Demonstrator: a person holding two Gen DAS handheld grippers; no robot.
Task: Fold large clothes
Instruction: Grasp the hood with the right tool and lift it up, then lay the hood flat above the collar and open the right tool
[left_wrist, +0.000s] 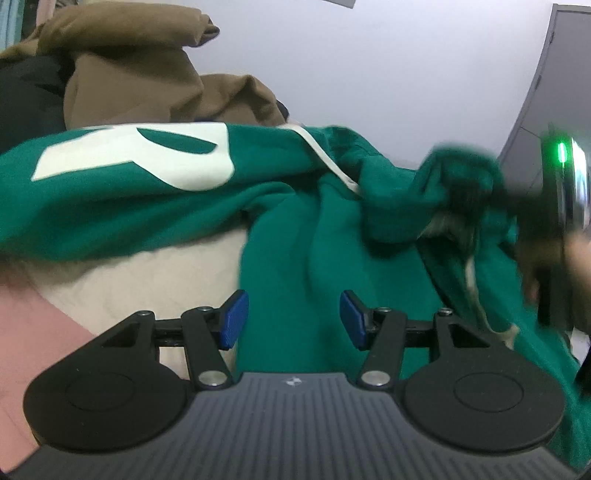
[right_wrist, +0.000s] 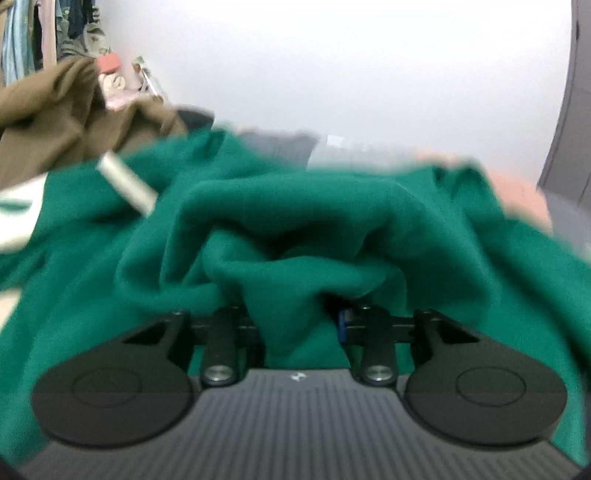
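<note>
With your right gripper (right_wrist: 295, 321) clamped on the green fleece hoodie (right_wrist: 295, 221), bring your empty, spread left gripper (left_wrist: 293, 317) onto its hem.

Hoodie (left_wrist: 280, 229) solid green, big cream letter print (left_wrist: 140, 155), cream drawstring (left_wrist: 325, 158). Behind it from left hand-held gripper (left_wrist: 293, 319): brown garment (left_wrist: 140, 70), plain. Bed cover (left_wrist: 122, 280) beige left of that gripper, pink patch (left_wrist: 33, 332) further left. Gripper pads (left_wrist: 232, 319) blue, body black, ribbed grey base. Right hand-held gripper (right_wrist: 295, 321) same colours. Wall (left_wrist: 369, 66) pale grey-white.
</note>
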